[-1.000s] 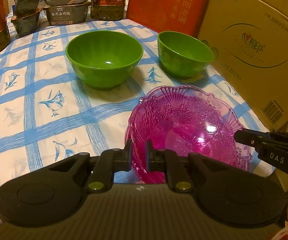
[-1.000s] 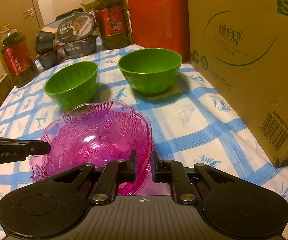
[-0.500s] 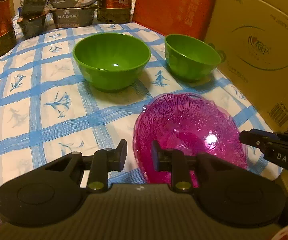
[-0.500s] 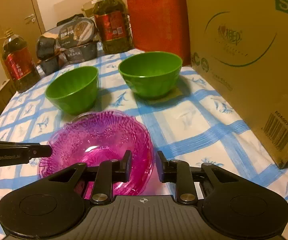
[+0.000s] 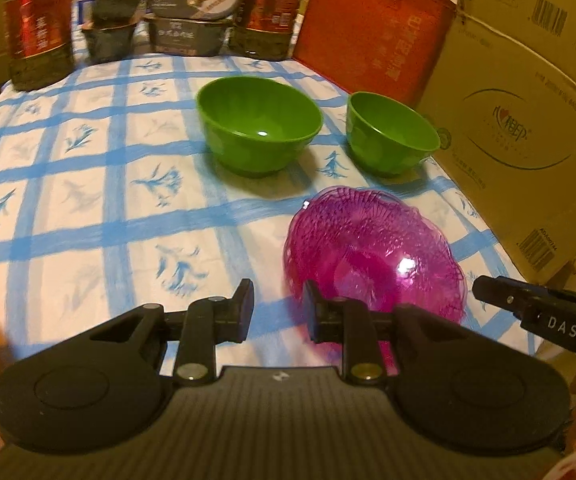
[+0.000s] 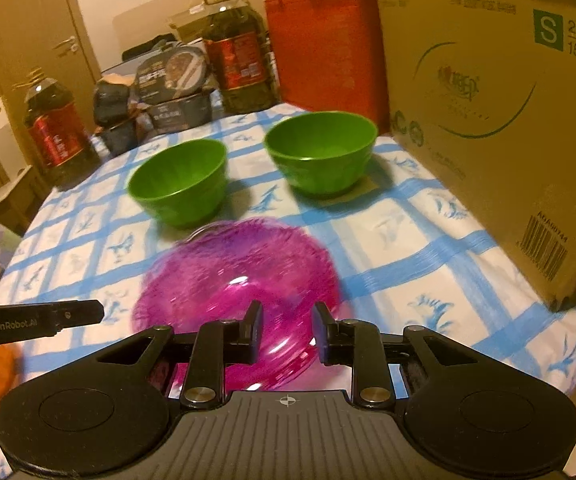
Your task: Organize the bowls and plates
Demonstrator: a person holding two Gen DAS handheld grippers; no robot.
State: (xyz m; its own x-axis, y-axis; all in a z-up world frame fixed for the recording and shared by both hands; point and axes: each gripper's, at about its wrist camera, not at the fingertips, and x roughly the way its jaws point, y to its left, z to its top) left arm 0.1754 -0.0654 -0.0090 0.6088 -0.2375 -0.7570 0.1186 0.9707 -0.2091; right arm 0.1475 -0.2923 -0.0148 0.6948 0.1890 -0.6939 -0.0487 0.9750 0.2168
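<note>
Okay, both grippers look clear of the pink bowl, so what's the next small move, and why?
Probably reach the left gripper toward the larger green bowl. Both grippers stand open, the pink bowl rests on the tablecloth, and the two green bowls sit apart, unstacked.

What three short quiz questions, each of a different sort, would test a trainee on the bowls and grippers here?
1. How many green bowls stand on the table?
2. True or false: the left gripper grips the pink bowl.
3. What stands nearest the right green bowl: A) oil bottle B) box C) door?

Key:
1. Two; the left green bowl is the other.
2. False; its jaws stand open.
3. B, the box.
</note>
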